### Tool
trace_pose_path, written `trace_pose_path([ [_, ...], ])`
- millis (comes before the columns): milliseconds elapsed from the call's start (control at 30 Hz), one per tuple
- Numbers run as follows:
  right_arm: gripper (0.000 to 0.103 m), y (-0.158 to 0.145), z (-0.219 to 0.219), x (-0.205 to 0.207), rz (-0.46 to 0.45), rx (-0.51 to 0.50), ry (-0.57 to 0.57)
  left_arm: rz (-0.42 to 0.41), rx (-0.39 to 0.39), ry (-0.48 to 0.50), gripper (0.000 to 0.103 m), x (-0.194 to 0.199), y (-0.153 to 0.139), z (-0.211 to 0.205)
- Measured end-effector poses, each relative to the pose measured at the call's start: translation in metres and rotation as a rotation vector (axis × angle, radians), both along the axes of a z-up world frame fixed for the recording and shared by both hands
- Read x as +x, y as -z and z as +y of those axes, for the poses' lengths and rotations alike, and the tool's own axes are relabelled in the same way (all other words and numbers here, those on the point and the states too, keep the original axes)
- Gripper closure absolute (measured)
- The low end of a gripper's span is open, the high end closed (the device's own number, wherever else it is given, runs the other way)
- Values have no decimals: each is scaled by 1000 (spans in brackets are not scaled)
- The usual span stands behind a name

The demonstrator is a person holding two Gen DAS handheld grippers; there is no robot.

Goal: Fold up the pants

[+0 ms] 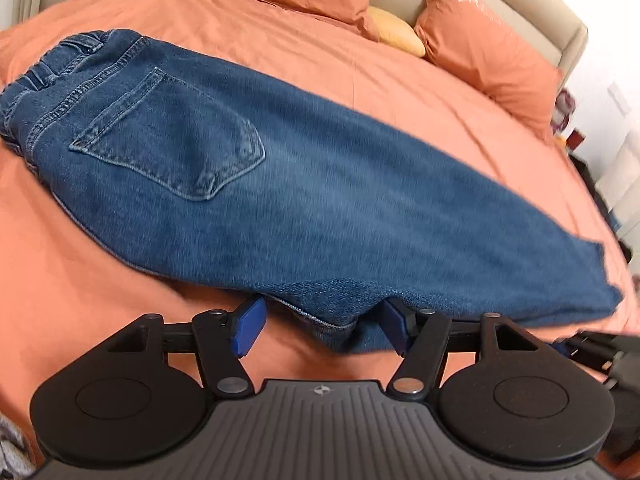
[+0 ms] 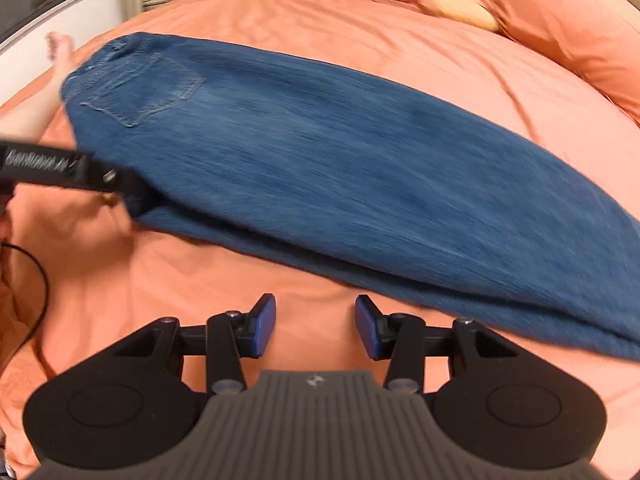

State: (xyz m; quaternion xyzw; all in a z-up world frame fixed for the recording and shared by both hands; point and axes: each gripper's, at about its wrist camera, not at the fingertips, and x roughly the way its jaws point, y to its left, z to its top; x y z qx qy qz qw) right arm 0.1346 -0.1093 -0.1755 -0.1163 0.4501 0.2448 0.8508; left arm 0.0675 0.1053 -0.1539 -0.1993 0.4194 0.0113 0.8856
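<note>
Across the middle of both frames, the blue denim pants (image 1: 260, 168) lie folded leg-on-leg on the orange bedsheet (image 1: 80, 280). Left gripper (image 1: 320, 330), jaws spread, straddles a near-edge bunch; right gripper (image 2: 315, 326) hangs released, empty. Crosswise folds remain, I'd judge.

Blue jeans (image 1: 280, 184) lying lengthwise across orange bedspread (image 1: 100, 280), back pocket (image 1: 176, 144) facing up, waistband far left. Left gripper (image 1: 322, 330) sitting at near edge, jaws spread wide, denim fold drooping between blue pads (image 1: 250, 330). Orange pillows (image 1: 480, 40) resting against headboard.
</note>
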Motion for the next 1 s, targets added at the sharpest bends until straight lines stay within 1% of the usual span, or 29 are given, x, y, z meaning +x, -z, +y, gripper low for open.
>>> trace_pose_path([
  [33,60,-1,5,3,-8,-9,-17,-6,-14,-1,44,3,-2,3],
  [67,60,-3,10,4,-18,-21,-34,-6,-15,0,57,6,-5,6],
  [100,59,-4,14,4,-27,-30,-51,-3,-13,11,63,10,-6,8],
  [133,58,-5,16,3,-35,-35,-69,1,-23,32,73,14,-8,10],
  [167,58,-8,20,3,-41,-37,-86,1,-41,50,79,17,-10,12],
  [200,58,-9,24,3,-48,-39,-100,7,-39,67,82,19,-11,12],
  [267,58,-14,31,1,-61,-37,-128,17,-9,105,88,23,-13,11],
  [367,57,-19,43,-1,-79,-24,-184,18,12,140,90,22,-20,8],
  [500,50,-23,69,-3,-108,-1,-274,39,-8,157,90,17,-28,11],
  [633,50,-24,97,-3,-129,10,-353,74,-38,157,96,8,-25,15],
  [700,51,-19,112,-1,-109,21,-391,88,-54,150,99,5,-21,18],
  [733,52,-15,118,0,-104,21,-404,96,-59,146,103,3,-19,20],
  [767,54,-11,125,0,-105,12,-415,103,-51,143,103,1,-19,22],
  [800,70,-7,129,0,-110,1,-419,105,-48,143,103,-1,-21,24],
  [833,93,-2,133,0,-102,-10,-413,103,-56,144,103,-4,-23,28],
  [867,95,2,135,1,-76,-11,-393,99,-60,144,103,-7,-25,31],
  [900,97,2,134,2,-53,13,-374,94,-57,143,103,-10,-27,34],
  [1000,98,0,126,-10,-41,61,-336,81,-26,140,103,-14,-33,38],
])
